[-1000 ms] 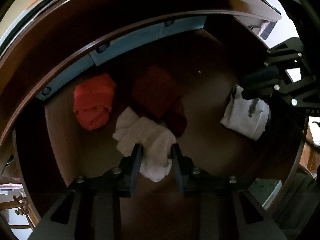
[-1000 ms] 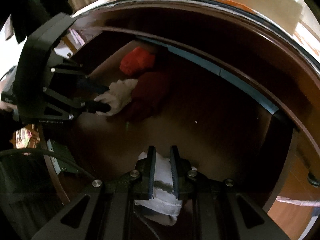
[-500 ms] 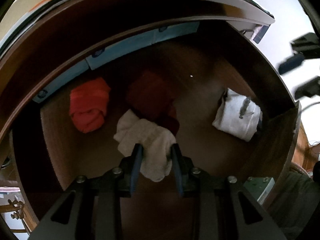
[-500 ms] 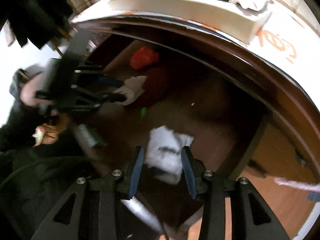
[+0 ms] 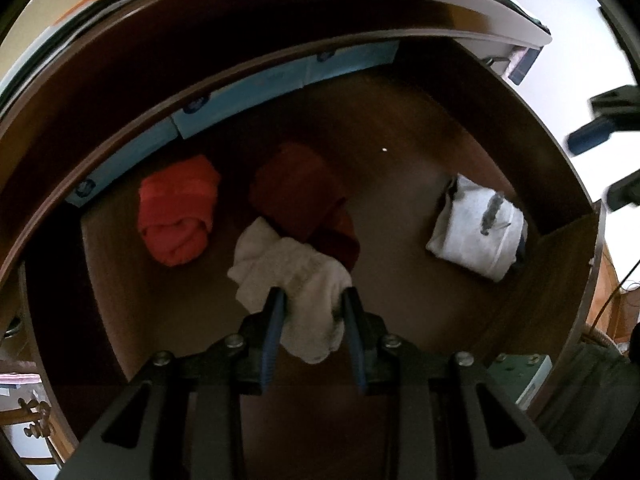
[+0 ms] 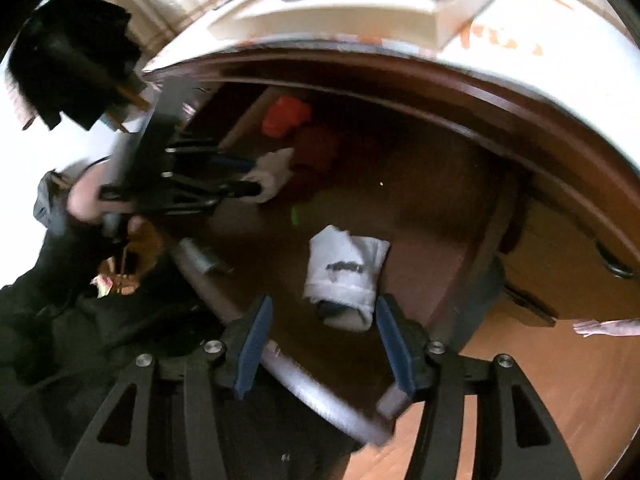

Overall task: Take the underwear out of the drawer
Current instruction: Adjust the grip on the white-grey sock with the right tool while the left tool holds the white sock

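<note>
Left gripper (image 5: 311, 300): jaws narrow, blue pads clamped on a cream-white bundle of soft knit cloth (image 5: 290, 276), which sits low inside the dark brown wooden drawer (image 5: 400, 128), its far end beside the dark red folded cloth (image 5: 300, 196).

Right gripper (image 6: 320, 328): jaws opening, nothing pressed between them. The white folded underwear with a grey mark (image 6: 346, 274) lies below on the drawer floor, near the drawer's front edge; it shows between the pads but apart from them.

Orange-red rolled cloth (image 5: 178, 216) lies further left, against the back, clear of both tools.

Risks, as judged: the cream bundle hangs loose below the pads, so a quick lift could let it slip out or catch the dark red piece and drag it along. The white piece remains in the drawer and needs a fresh grasp.

Room: drawer floor mostly bare between the items; overhanging top edge at the back limits a straight upward lift there. Open room is toward the front.
</note>
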Available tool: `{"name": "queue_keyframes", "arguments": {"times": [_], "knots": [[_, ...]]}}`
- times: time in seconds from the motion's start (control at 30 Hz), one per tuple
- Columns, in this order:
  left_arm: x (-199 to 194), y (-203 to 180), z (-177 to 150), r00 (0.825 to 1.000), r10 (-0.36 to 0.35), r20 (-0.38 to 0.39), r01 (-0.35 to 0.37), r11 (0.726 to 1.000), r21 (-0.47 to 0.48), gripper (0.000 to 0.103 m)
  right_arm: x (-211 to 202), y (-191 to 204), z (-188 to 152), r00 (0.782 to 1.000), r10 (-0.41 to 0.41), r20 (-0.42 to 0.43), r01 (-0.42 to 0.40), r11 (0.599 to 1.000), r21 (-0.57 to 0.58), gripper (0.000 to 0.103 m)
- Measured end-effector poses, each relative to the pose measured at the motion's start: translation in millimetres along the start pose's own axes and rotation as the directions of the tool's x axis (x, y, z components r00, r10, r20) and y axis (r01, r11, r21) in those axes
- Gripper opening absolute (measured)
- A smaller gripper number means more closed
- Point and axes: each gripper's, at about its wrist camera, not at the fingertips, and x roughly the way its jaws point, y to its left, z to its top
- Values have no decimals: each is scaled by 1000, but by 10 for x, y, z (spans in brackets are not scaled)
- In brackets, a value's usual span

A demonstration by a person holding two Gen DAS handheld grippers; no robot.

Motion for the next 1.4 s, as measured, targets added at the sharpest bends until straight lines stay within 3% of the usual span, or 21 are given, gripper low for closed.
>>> {"name": "queue_keyframes", "arguments": {"times": [0.2,0.37,0.63,0.73,0.8,0.83,0.97,1.4], "knots": [[73,-65,67,1000,-3,-10,3,1000,-7,28,463,30,153,999,-43,-14,43,999,-11,57],[93,-81,75,1000,3,-10,-4,1000,-10,28,801,61,239,988,-141,-67,138,989,-53,57],[123,-111,73,1000,8,-13,-8,1000,-8,28,1063,63,297,976,-178,-129,168,982,-86,57],[133,-111,77,1000,6,-13,-6,1000,-9,28,1055,31,310,980,-153,-128,143,986,-81,57],[137,-117,80,1000,8,-13,-8,1000,-6,28,1074,25,303,981,-139,-138,128,988,-91,46],[139,-117,80,1000,9,-12,-9,1000,-6,28,1086,22,302,981,-136,-142,123,988,-95,36],[134,-119,74,1000,16,-4,-16,1000,-12,28,1055,21,298,985,-119,-122,107,989,-105,25],[2,-112,17,998,24,66,-23,1000,-12,20,776,67,116,994,-113,0,112,986,-120,20]]}}
